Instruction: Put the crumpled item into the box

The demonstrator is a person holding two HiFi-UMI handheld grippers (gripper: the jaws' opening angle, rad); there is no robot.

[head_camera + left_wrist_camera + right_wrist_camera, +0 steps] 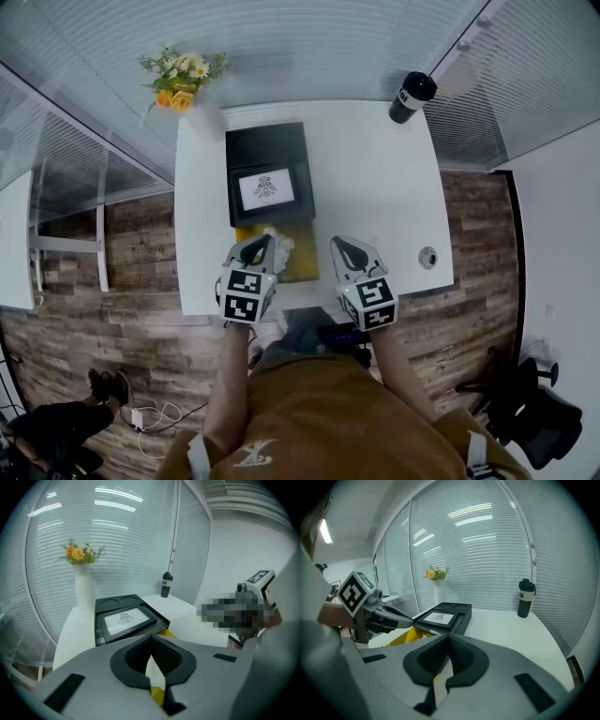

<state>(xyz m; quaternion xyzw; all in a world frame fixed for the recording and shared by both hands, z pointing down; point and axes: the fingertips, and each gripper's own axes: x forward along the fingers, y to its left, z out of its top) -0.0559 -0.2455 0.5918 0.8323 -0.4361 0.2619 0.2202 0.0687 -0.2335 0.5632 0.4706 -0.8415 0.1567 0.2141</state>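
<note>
A white crumpled item (279, 240) lies in an open yellow box (298, 262) at the table's near edge. The far end of the yellow box is tucked under a black box (269, 173) with a white logo card. My left gripper (261, 246) hovers at the yellow box's left side, its tips beside the crumpled item, jaws shut with nothing between them. My right gripper (345, 248) is over bare table just right of the yellow box, also shut and empty. In the left gripper view the left gripper (150, 639) has its tips meeting. The right gripper (449, 638) looks the same in its own view.
The white table (375, 187) carries a white vase of orange flowers (183, 89) at the far left corner and a black tumbler (411, 97) at the far right. A round cable port (427, 257) sits near the right edge. Glass walls with blinds stand behind the table.
</note>
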